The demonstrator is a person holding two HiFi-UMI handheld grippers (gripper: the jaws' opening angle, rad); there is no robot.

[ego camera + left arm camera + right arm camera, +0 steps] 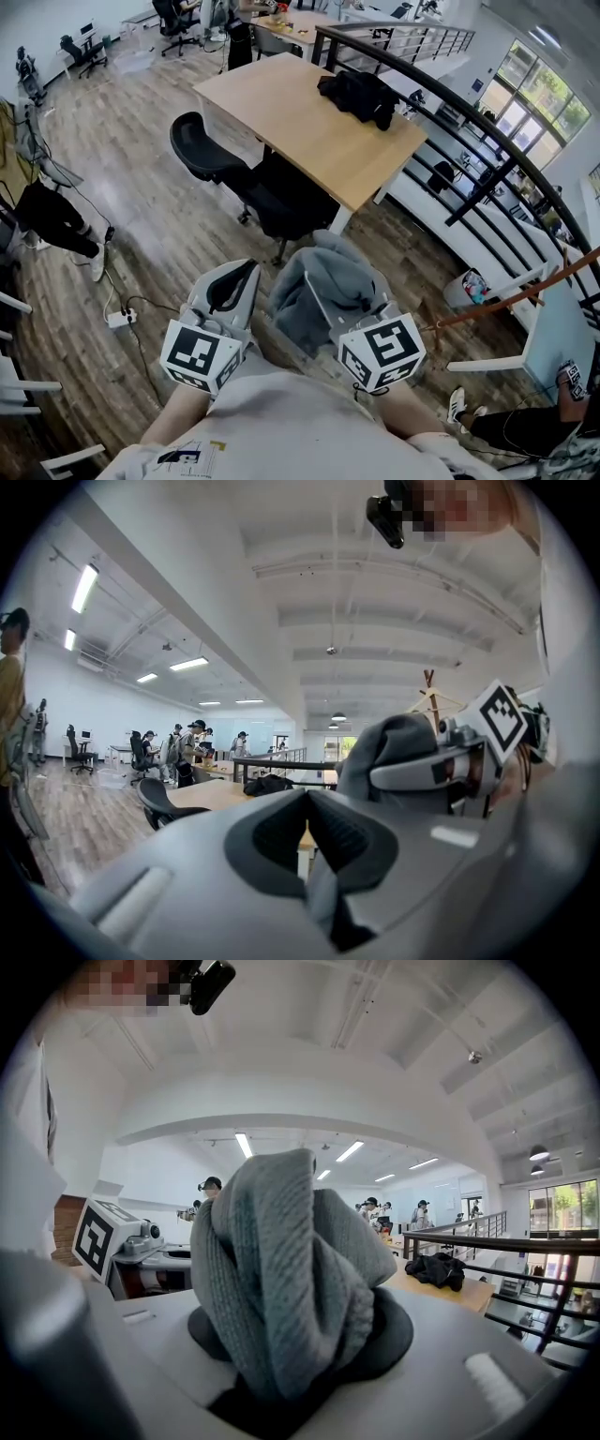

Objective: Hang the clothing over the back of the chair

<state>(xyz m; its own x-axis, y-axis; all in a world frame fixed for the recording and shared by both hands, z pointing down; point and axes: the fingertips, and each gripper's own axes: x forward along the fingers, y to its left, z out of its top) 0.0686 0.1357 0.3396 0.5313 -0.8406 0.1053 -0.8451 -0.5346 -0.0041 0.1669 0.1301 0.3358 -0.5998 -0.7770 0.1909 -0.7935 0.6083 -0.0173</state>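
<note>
The right gripper [302,1340] clamps one grey knitted garment [281,1251]; the left gripper [307,832] has its jaws together, empty; one black office chair [202,145] stands nearby.

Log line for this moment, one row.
left hand-held gripper: shut, empty | right hand-held gripper: shut on grey garment | chair: bare, by table

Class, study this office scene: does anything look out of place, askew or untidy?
A black garment lies crumpled in a heap on the light wooden table, near its far corner, neither folded nor hung up, so it looks left behind.
</note>
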